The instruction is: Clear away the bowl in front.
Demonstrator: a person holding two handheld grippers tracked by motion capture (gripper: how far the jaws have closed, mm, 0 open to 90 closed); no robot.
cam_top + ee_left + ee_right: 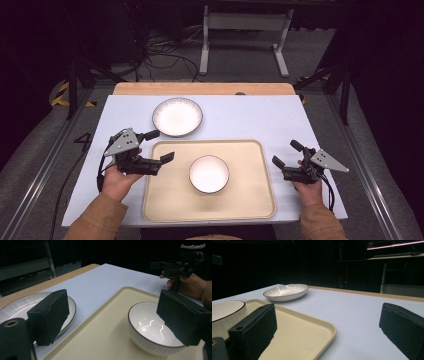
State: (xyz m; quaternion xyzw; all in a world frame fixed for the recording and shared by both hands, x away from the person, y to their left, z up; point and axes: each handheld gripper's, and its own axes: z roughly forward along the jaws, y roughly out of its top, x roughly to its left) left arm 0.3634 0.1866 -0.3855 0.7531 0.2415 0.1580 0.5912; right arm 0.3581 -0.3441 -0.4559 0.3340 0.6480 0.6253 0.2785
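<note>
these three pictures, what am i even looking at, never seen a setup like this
A person sits at a table holding a two-jaw gripper in each hand; there is no robot arm. The high view looks down from above: the left gripper and the right gripper both hang open, holding nothing. The other two pictures come from cameras riding on each gripper, looking along its black jaws. On the table lies a cream tray with a white bowl on it. A white plate with a dark rim sits beyond the tray, directly on the table.
</note>
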